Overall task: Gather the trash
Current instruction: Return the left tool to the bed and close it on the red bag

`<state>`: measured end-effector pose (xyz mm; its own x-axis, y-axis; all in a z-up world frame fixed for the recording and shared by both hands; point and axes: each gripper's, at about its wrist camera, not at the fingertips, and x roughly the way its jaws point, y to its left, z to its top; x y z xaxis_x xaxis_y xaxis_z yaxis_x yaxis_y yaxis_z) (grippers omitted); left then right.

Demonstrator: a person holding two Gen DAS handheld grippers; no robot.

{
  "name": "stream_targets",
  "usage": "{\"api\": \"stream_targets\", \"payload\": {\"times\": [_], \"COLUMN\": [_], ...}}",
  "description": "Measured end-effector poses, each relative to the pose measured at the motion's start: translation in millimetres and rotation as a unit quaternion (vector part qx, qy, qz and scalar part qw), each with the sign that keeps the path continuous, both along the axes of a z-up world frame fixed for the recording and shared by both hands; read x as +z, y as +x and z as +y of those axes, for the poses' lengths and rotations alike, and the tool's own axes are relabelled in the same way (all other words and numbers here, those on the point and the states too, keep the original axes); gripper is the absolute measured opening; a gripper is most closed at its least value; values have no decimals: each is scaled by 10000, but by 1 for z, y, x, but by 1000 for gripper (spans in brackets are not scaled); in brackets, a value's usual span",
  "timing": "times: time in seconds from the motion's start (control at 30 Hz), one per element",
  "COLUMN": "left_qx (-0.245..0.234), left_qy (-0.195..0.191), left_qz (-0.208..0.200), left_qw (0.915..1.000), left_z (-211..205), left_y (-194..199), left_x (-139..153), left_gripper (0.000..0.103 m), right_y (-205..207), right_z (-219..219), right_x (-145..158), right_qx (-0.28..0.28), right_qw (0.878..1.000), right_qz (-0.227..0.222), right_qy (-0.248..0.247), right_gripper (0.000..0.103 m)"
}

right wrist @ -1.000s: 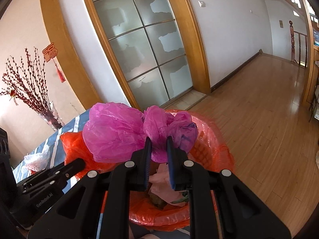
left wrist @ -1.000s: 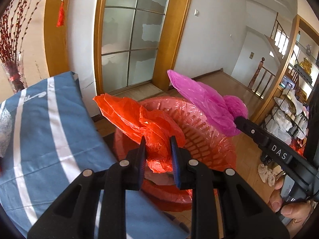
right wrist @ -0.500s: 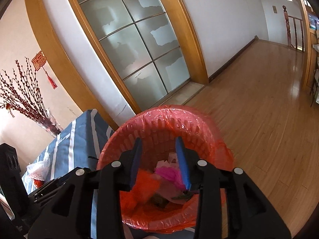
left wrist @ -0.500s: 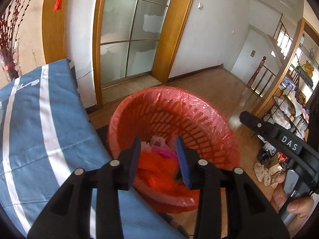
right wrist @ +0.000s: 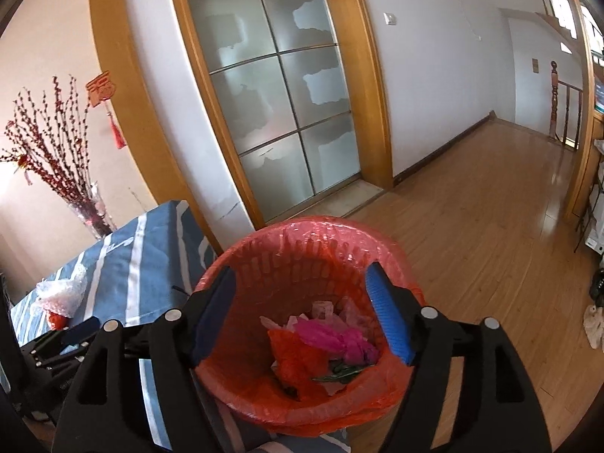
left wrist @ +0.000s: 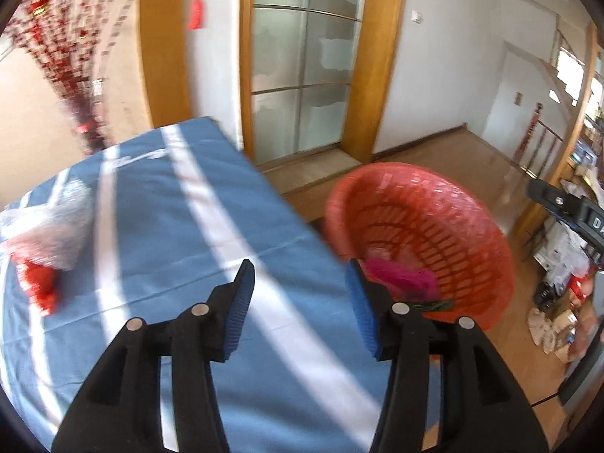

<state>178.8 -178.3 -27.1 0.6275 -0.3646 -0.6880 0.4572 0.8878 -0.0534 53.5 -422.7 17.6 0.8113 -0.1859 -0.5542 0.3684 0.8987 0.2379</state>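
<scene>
A red slatted trash basket (right wrist: 294,249) lined with red plastic stands on the floor beside the table. Inside lie a crumpled pink bag (right wrist: 336,338), an orange-red bag (right wrist: 298,358) and pale scraps. My right gripper (right wrist: 302,290) hovers over the basket mouth, its jaws opening wide with nothing between them. My left gripper (left wrist: 300,283) is over the blue striped tablecloth (left wrist: 158,204), left of the basket (left wrist: 434,219), jaws opening and empty. On the cloth at far left lie a white plastic bag (left wrist: 49,222) and a red scrap (left wrist: 39,283).
A glass sliding door (right wrist: 275,87) in a wooden frame stands behind the basket. A vase of red branches (right wrist: 87,211) sits at the table's far end. Wooden floor (right wrist: 472,226) stretches right. Shelves with clutter (left wrist: 562,249) are at right, by the other gripper's body (left wrist: 566,207).
Both grippers let go: the orange-red and pink bags dropped into the basket. Both sets of jaws spread wider. The left gripper swung left from over the basket to over the tablecloth.
</scene>
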Motion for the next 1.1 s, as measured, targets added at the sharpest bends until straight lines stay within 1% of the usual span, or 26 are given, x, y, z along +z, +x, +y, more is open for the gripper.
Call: {"api": "stream_targets", "payload": {"times": [0.23, 0.53, 0.73, 0.93, 1.0, 1.1], "left_qx": [571, 1172, 1695, 2362, 2471, 2564], "left_qy": [16, 62, 71, 86, 25, -95], "left_qz": [-141, -290, -269, -237, -168, 40], "left_qw": [9983, 9927, 9851, 9714, 9688, 9665], "left_z": [62, 123, 173, 223, 234, 244], "left_y": [5, 6, 12, 32, 41, 57], "left_x": [13, 20, 17, 13, 10, 1], "left_gripper": [52, 52, 52, 52, 52, 52], "right_y": [5, 22, 39, 54, 60, 68], "right_z": [23, 59, 95, 126, 135, 149], "right_x": [8, 7, 7, 8, 8, 7], "right_qx": [257, 699, 1085, 1409, 1482, 1601], "right_qw": [9995, 9971, 9932, 9888, 9877, 9856], "right_qz": [21, 109, 169, 179, 192, 230], "right_qy": [-203, -285, -382, -461, -467, -487], "right_gripper": [74, 74, 74, 74, 74, 74]}}
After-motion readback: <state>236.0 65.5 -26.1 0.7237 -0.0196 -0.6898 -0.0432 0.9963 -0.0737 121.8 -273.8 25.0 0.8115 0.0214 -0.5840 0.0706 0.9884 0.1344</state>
